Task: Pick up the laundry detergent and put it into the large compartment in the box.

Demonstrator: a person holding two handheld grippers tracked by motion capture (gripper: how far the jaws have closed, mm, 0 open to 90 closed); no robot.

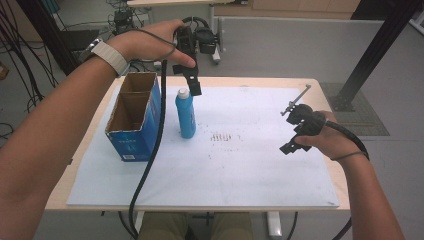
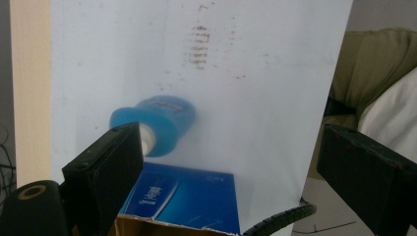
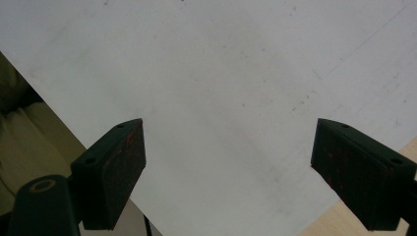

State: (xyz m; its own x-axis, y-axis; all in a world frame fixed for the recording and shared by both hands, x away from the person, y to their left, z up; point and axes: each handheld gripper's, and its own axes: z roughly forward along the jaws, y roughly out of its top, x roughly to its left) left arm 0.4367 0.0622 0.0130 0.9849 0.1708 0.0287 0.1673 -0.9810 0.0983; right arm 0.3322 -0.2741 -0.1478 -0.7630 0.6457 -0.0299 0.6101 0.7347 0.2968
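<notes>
1. The blue bottle [image 1: 186, 116] stood upright on the white sheet [image 1: 240, 165] covering the table [image 1: 330, 165], toward the table's left side and nearer the far edge, just beside the open blue cardboard box [image 1: 134, 120] but apart from it.
2. The left tool [image 1: 194, 86] hung above the bottle's white cap [image 1: 183, 93], jaws released and spread wide. In the left gripper view the bottle [image 2: 160, 120] lay low between them, closer to the left jaw, with the box [image 2: 184, 199] at the bottom edge.
3. The right tool [image 1: 295, 140] idled near the table's right edge, well apart from the bottle, its jaws also released; the right gripper view looked past them onto bare sheet [image 3: 221, 73].
4. The step in hand appeared to be the approach for a grasp on the bottle, with nothing held yet.
5. The next move seemed to call for shifting the left tool so the bottle sat centred between the jaws, lowering it around the neck or upper body, then clenching.
6. The box, open at the top and close by, looked a likely place for the bottle to go, though that was only a guess.
</notes>
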